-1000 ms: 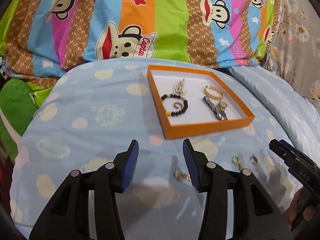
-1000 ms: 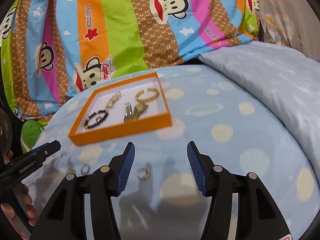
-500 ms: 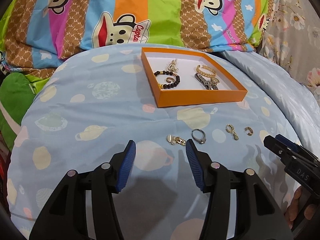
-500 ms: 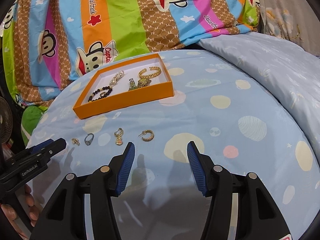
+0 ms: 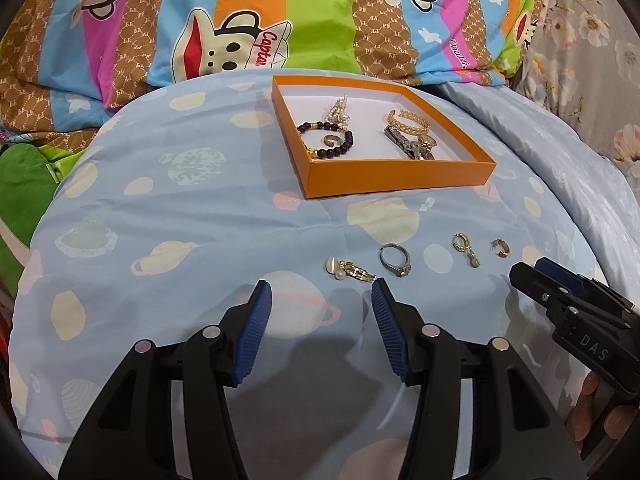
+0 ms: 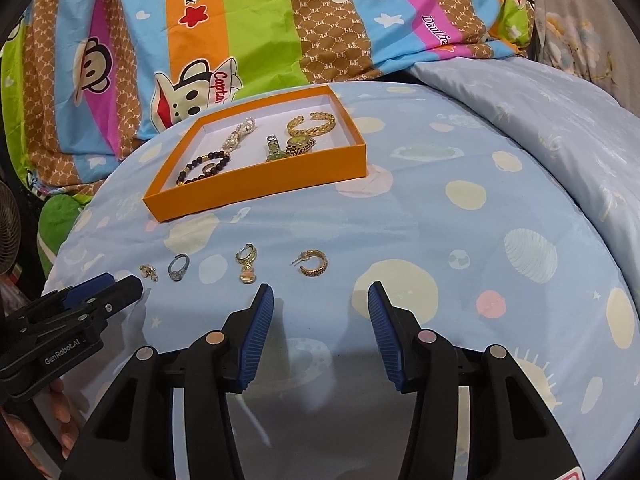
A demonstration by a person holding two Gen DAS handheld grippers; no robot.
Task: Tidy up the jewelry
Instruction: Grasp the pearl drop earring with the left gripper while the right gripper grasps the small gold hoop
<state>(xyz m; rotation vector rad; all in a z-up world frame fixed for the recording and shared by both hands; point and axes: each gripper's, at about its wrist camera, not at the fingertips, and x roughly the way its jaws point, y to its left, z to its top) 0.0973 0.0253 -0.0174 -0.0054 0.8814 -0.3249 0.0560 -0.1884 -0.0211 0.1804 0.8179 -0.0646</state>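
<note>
My left gripper (image 5: 320, 304) hangs with jaws apart and empty, low in the left view. My right gripper (image 6: 320, 308) has jaws closing on nothing. Just above the left jaws lies the pearl earring (image 5: 350, 272); beside it are the ring (image 5: 395, 260), drop earring (image 5: 466, 249) and hoop earring (image 6: 314, 264), all loose on the bed (image 5: 200, 216). The orange box (image 5: 396, 176), upper centre, holds the sorted pieces. Risk, in my judgement: soft quilt yields, so small flat pieces may slip aside, or fabric gets pinched with them.
</note>
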